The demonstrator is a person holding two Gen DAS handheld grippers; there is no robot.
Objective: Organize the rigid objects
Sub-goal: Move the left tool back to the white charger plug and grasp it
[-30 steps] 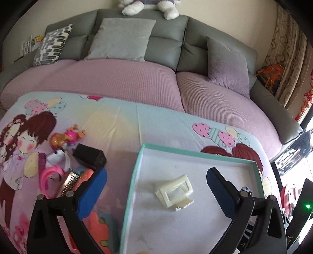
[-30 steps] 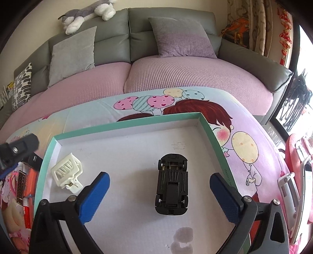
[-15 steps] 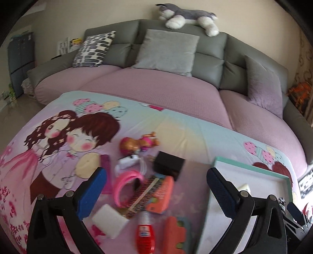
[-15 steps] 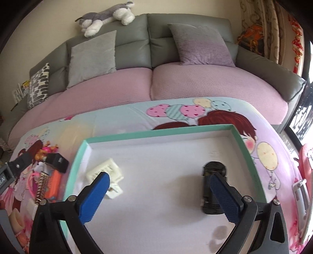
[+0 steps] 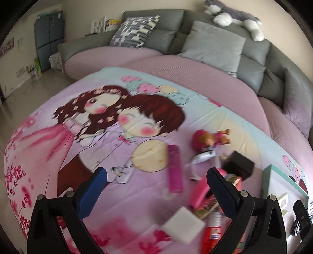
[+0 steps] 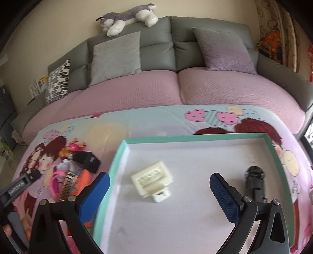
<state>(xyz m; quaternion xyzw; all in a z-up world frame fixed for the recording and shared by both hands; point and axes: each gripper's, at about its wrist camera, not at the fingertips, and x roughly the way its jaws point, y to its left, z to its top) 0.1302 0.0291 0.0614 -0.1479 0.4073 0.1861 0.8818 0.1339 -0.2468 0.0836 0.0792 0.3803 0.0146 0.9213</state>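
Note:
A teal-rimmed tray (image 6: pixel 125 142) holds a cream plastic piece (image 6: pixel 151 178) and a black toy car (image 6: pixel 255 183). My right gripper (image 6: pixel 159 185) hangs open over the tray, empty. Left of the tray lies a toy pile: a black box (image 5: pixel 239 164), a pink doll figure (image 5: pixel 209 137), a magenta stick (image 5: pixel 174 169), a pink hairband (image 5: pixel 199 188), a white block (image 5: pixel 183 224) and a red bottle (image 5: pixel 213 234). My left gripper (image 5: pixel 154 185) is open above the cloth, with the magenta stick between its fingers' line of sight.
A cartoon-printed cloth (image 5: pixel 97 127) covers the table. A grey and mauve sofa (image 6: pixel 176 91) with cushions curves behind it, a plush dog (image 6: pixel 127 16) on its back. The tray's corner (image 5: pixel 273 170) shows at the left view's right edge.
My left gripper has swung left, away from the tray and over the toy pile and cloth. The right gripper has shifted left across the tray, from the car toward the cream piece.

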